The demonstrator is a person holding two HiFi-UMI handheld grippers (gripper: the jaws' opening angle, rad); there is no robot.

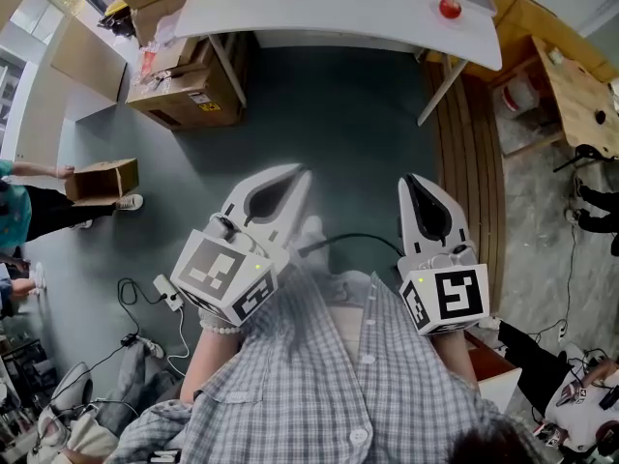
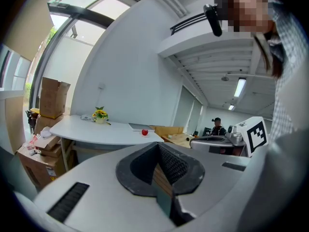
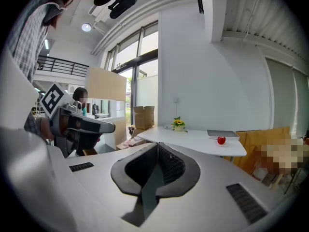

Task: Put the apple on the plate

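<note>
Both hands are held close in front of my checked shirt [image 1: 319, 385], and both tools point toward the white table [image 1: 319, 8].

Left gripper [image 1: 303, 174]: in the left gripper view the jaws [image 2: 157, 145] are pressed together at the tips. Nothing sits in the dark pocket between the ribbed pads, and only floor shows through it.

Right gripper [image 1: 408, 181]: it reads the same in the right gripper view [image 3: 157, 144], tips meeting and pocket bare. I am carrying nothing on either side.

Apple [image 1: 450, 8]: red, it rests on the table near the right-hand end, well apart from both grippers, with dark floor [image 1: 329, 133] between us. From the left gripper view the apple [image 2: 144, 132] shows small, above my jaw tips. From the right gripper view it [image 3: 221, 140] sits just in front of a flat grey slab [image 3: 223, 134], a notebook or closed laptop.

Plate [image 3: 221, 144]: a pale rim shows under the apple, which may be the plate, but it is too small to be sure.

Also on the table, toward the other end, is a small pot of yellow flowers [image 3: 178, 124]. Cardboard boxes [image 1: 189, 90] are stacked on the floor beside the table's left end.
</note>
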